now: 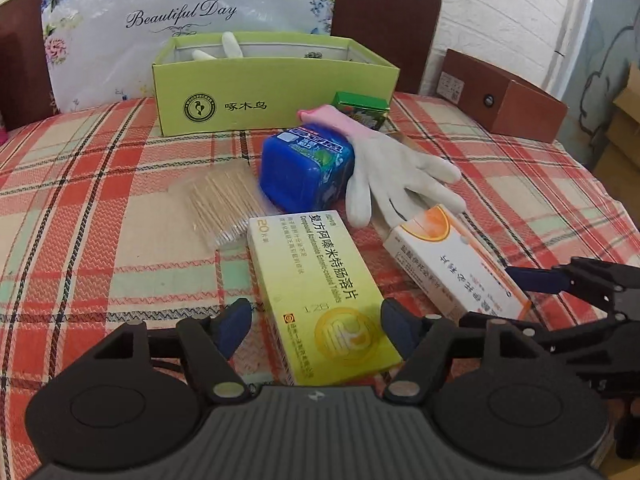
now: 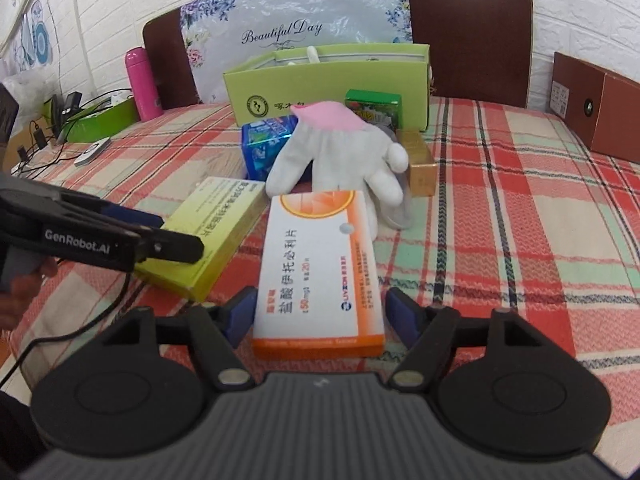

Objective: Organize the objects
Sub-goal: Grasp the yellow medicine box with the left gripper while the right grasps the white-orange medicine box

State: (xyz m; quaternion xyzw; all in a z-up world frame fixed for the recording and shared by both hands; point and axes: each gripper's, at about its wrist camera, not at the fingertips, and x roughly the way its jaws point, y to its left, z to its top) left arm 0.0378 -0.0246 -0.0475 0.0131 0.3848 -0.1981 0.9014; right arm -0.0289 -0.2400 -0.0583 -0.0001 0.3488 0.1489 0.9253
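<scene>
A yellow-green medicine box [image 1: 320, 292] lies on the plaid cloth between the open jaws of my left gripper [image 1: 316, 326]; it also shows in the right wrist view [image 2: 208, 236]. A white-and-orange medicine box [image 2: 320, 272] lies between the open jaws of my right gripper [image 2: 320, 314]; it also shows in the left wrist view [image 1: 452, 264]. Neither box is lifted. Behind them lie a white glove with a pink cuff [image 1: 396, 168], a blue pack [image 1: 306, 168], a bundle of toothpicks [image 1: 222, 200] and a small green box [image 1: 362, 108]. An open green carton [image 1: 272, 88] stands at the back.
A brown box [image 1: 504, 96] stands at the right rear. A gold box [image 2: 418, 162] lies beside the glove. A pink bottle [image 2: 140, 84], cables and a green tray [image 2: 100, 120] are at the left. A headboard and a floral bag [image 1: 188, 12] stand behind the carton.
</scene>
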